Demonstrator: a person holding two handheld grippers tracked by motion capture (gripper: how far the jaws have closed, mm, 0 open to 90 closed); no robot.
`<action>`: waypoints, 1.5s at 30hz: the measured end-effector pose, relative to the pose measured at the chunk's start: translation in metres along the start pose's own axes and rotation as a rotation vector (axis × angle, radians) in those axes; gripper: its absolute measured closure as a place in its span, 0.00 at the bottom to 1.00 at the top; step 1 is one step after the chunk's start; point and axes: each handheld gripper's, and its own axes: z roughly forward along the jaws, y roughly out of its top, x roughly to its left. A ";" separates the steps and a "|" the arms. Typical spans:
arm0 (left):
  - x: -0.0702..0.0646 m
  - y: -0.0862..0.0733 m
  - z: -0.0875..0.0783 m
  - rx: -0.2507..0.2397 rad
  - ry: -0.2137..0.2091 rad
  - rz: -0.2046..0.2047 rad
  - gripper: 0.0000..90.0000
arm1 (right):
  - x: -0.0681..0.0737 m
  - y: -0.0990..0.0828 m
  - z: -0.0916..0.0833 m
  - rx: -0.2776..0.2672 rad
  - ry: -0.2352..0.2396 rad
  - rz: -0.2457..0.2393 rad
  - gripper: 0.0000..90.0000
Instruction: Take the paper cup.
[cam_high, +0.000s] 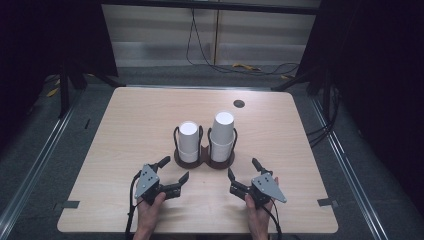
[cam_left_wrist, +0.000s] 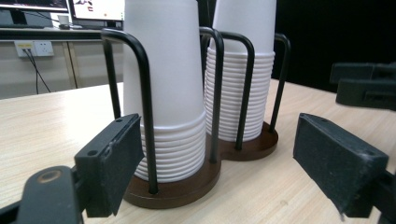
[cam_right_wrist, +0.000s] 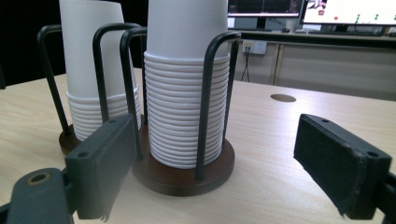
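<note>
The left gripper is resting near the front of the table, its jaws standing wide apart with nothing between them. The right gripper is sitting just across from it, jaws spread just as wide and gripping nothing either. Each is being held from below by a hand — the left hand and the right hand are coming in over the near edge.

Just beyond the jaws, two stacks of white cups are standing upside down in a double holder of black wire loops on joined brown discs. The left stack is sitting lower; the right stack is rising taller. The holder is sitting about mid-table, apart from both grippers.

Farther back, a small round hole is showing in the tabletop, and what are probably monitors are glowing beyond the far side.
</note>
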 end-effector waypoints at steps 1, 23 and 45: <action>0.000 0.000 0.001 0.005 -0.004 -0.002 0.17 | -0.001 0.000 -0.001 -0.010 0.007 0.000 0.14; 0.005 0.003 0.000 0.006 -0.027 -0.027 0.18 | 0.001 0.000 -0.002 0.004 0.018 0.003 0.15; 0.027 0.047 -0.001 0.036 -0.111 -0.003 0.18 | -0.002 0.000 -0.004 0.001 0.050 0.029 0.15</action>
